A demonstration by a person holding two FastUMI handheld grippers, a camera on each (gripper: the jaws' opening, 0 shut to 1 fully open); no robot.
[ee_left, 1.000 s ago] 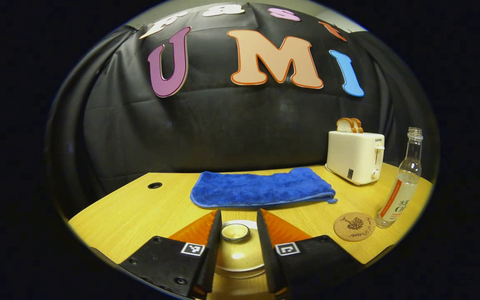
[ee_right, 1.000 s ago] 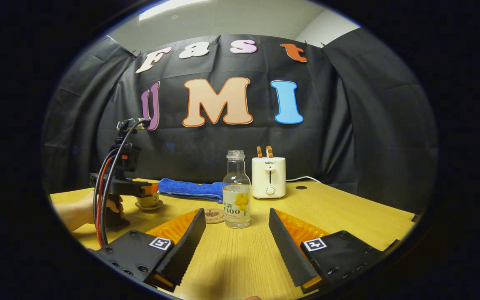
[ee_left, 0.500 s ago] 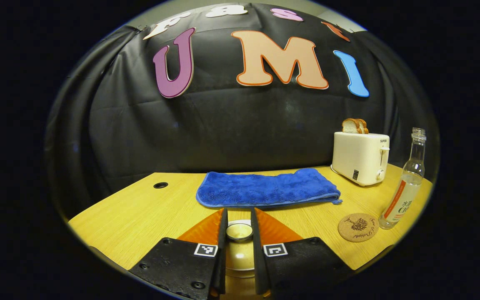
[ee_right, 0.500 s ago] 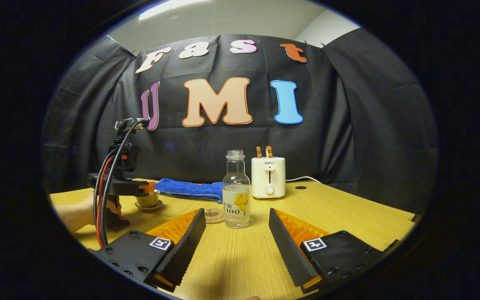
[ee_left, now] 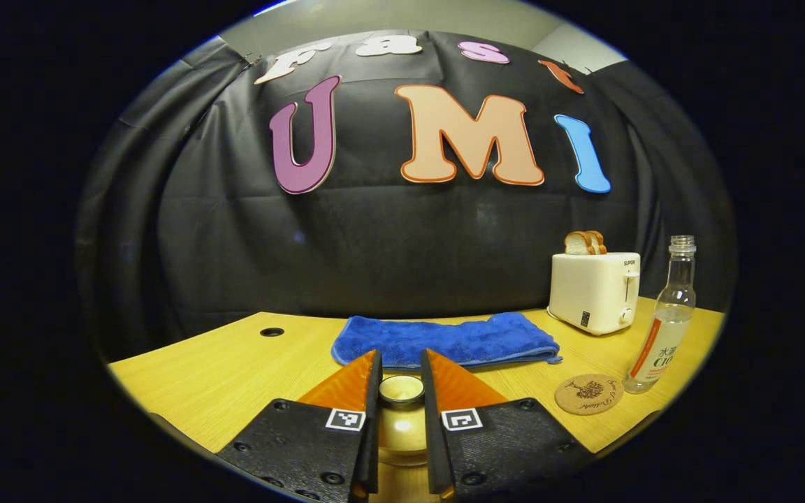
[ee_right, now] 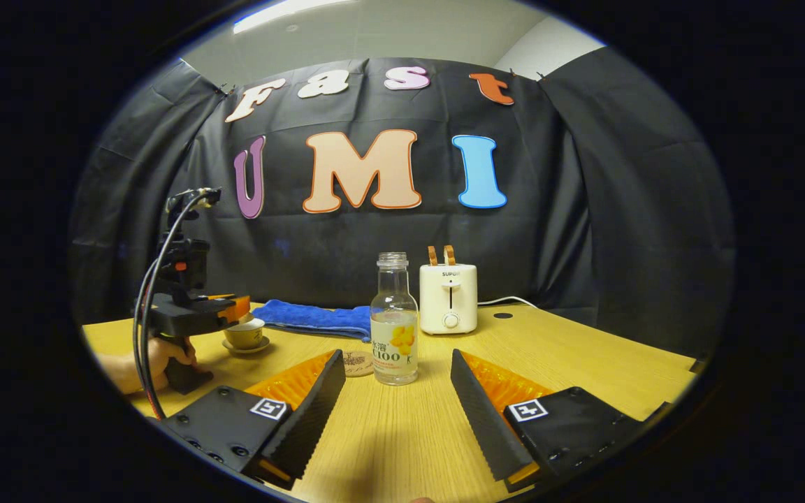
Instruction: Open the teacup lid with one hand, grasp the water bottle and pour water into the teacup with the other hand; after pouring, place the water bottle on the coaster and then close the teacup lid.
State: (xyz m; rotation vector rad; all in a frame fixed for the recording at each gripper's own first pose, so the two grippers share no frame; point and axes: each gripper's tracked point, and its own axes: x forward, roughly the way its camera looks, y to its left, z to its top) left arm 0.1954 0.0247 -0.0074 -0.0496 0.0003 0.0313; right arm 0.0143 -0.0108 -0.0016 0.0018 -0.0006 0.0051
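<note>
The left gripper [ee_left: 400, 391], its fingers drawn in tight on the round knob of the glazed tan ceramic teacup lid [ee_left: 401, 412], appears to be on the opening step, with the lid seemingly raised just above the small tan teacup [ee_right: 245, 334] on its saucer. Ahead of the right gripper [ee_right: 397, 391], whose fingers stand wide apart and hold nothing, the clear uncapped water bottle with a yellow label [ee_right: 393, 321] stands upright on the wooden table [ee_right: 584, 363], just beside the round cork coaster [ee_right: 356, 363]. The next move likely calls for that gripper to advance and close around the bottle while the lid is held clear.
</note>
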